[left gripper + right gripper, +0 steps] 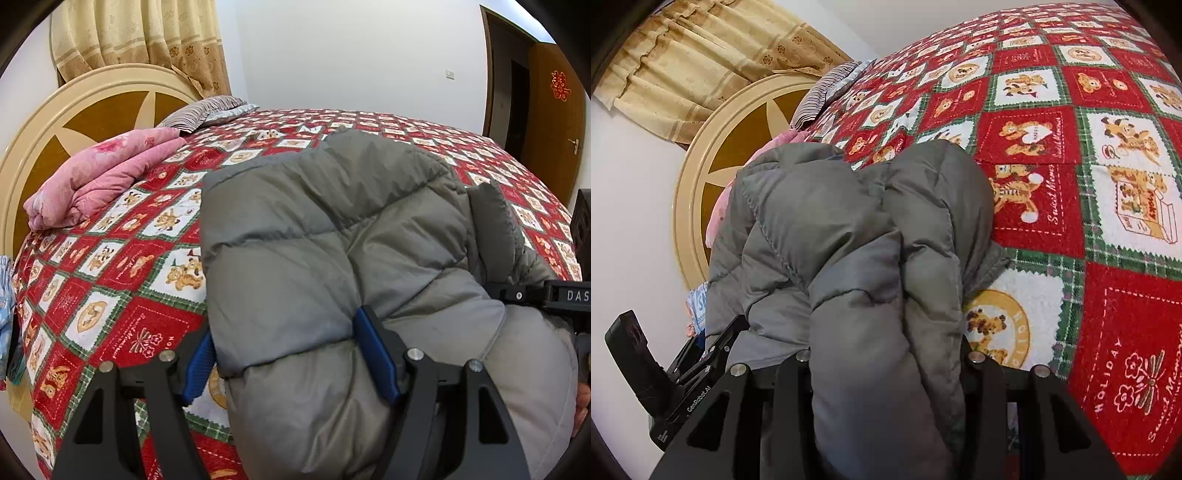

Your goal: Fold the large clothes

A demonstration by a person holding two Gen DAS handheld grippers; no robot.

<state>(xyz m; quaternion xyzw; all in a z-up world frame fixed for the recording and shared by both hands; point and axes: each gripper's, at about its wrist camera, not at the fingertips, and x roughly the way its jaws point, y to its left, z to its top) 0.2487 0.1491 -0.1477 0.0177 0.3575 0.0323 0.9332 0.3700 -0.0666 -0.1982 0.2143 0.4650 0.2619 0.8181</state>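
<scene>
A grey quilted puffer jacket lies bunched on the red patchwork bedspread and fills the middle of both views. My left gripper is shut on the jacket's near edge; its blue fingers press into a thick fold. My right gripper is shut on another bundled part of the jacket, which covers its fingertips. The right gripper's body shows at the right edge of the left wrist view, and the left gripper's body shows at the lower left of the right wrist view.
A folded pink quilt and striped pillows lie by the round cream headboard. Beige curtains hang behind. A brown door stands at the far right. The bedspread stretches wide to the right.
</scene>
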